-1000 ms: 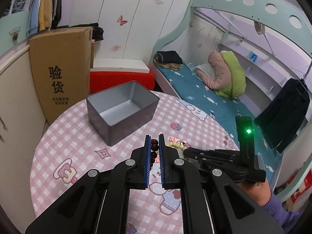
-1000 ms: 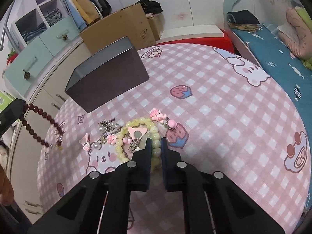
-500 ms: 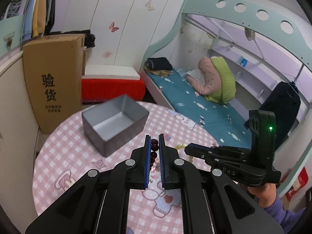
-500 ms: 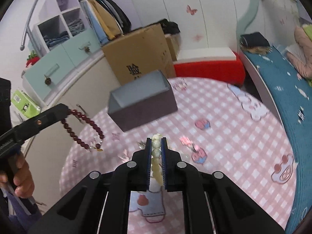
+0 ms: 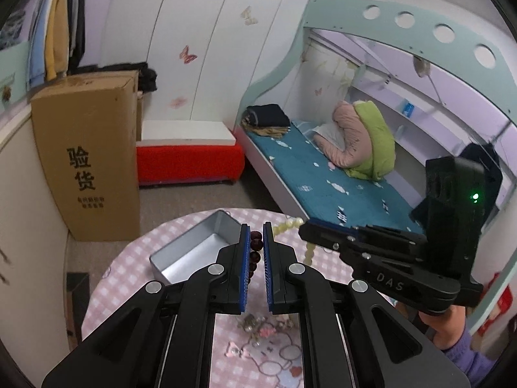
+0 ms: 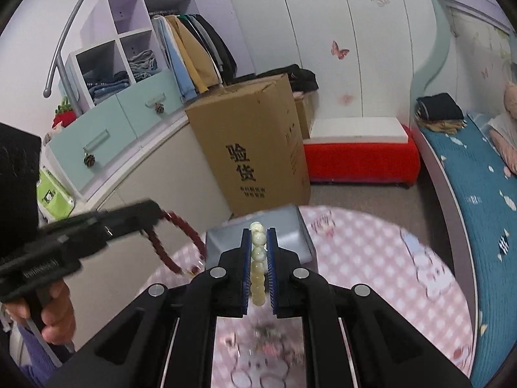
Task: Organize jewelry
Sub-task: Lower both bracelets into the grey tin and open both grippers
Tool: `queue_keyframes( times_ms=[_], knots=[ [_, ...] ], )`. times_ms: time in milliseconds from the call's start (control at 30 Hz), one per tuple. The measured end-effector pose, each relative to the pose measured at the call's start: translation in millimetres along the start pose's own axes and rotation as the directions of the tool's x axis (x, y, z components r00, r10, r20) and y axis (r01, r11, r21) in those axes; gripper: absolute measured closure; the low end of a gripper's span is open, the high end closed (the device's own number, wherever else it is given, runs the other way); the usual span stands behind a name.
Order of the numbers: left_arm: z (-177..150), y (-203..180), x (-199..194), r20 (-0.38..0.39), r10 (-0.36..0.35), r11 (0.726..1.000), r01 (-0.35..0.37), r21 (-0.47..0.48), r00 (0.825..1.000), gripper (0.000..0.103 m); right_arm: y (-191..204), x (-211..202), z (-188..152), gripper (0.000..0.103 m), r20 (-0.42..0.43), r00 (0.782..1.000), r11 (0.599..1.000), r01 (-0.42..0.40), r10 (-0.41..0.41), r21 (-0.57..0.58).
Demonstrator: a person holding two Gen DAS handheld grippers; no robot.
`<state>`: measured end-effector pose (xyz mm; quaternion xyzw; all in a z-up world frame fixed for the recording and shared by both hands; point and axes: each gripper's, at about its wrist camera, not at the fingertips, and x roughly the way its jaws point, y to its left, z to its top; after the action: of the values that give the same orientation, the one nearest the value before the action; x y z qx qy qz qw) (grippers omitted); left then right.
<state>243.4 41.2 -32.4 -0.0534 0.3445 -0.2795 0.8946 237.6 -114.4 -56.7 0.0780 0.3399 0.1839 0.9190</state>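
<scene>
My left gripper (image 5: 255, 236) is shut on a dark red bead bracelet (image 5: 256, 249), held high above the round pink table; the bracelet also shows hanging in the right wrist view (image 6: 181, 226). My right gripper (image 6: 258, 236) is shut on a pale yellow-green bead bracelet (image 6: 258, 268), which also hangs in the left wrist view (image 5: 287, 226). An open grey metal tin (image 5: 190, 252) stands on the table below and ahead of both grippers; it also shows in the right wrist view (image 6: 290, 226). Several small pink and pearl trinkets (image 5: 258, 329) lie on the table under the left gripper.
The table has a pink checked cloth (image 5: 122, 278). A tall cardboard box (image 5: 90, 155) stands on the floor behind it, beside a red bench (image 5: 189, 161). A bed with a teal sheet (image 5: 323, 177) is to the right. Cupboards and shelves (image 6: 122, 116) are on the left.
Both grippers have risen well above the table. The right gripper closed on the yellow-green bracelet and lifted it off the table. The left kept its hold on the red bracelet.
</scene>
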Motion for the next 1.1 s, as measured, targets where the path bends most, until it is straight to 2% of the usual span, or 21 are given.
queue_keyframes(
  times_ms=[67, 267, 433, 667, 1100],
  knots=[
    [6.6, 10.2, 10.4, -0.016, -0.01, 1.0, 0.009, -0.025, 1.0, 0.095, 0.8, 13.2, 11.0, 0.094, -0.006, 1.0, 1.0, -0.003, 0.003, 0.0],
    [6.4, 36.4, 58.6, -0.106, 0.03, 0.998, -0.036, -0.057, 0.994, 0.095, 2.5, 64.0, 19.3, 0.094, -0.083, 0.996, 0.999, 0.027, -0.028, -0.021],
    [-12.8, 53.6, 99.7, -0.198, 0.098, 0.993, -0.11, -0.053, 0.975, 0.095, -0.5, 104.6, 7.9, 0.094, -0.164, 0.985, 0.998, 0.051, -0.056, -0.036],
    [-29.4, 61.4, 124.8, -0.246, 0.163, 0.985, -0.172, -0.012, 0.955, 0.094, -5.8, 125.9, -0.9, 0.094, -0.21, 0.975, 0.997, 0.06, -0.067, -0.039],
    [-40.1, 62.1, 147.1, -0.29, 0.182, 0.982, -0.19, 0.001, 0.939, 0.094, -17.9, 143.5, -8.9, 0.094, -0.264, 0.96, 0.995, 0.09, -0.099, -0.047]
  ],
)
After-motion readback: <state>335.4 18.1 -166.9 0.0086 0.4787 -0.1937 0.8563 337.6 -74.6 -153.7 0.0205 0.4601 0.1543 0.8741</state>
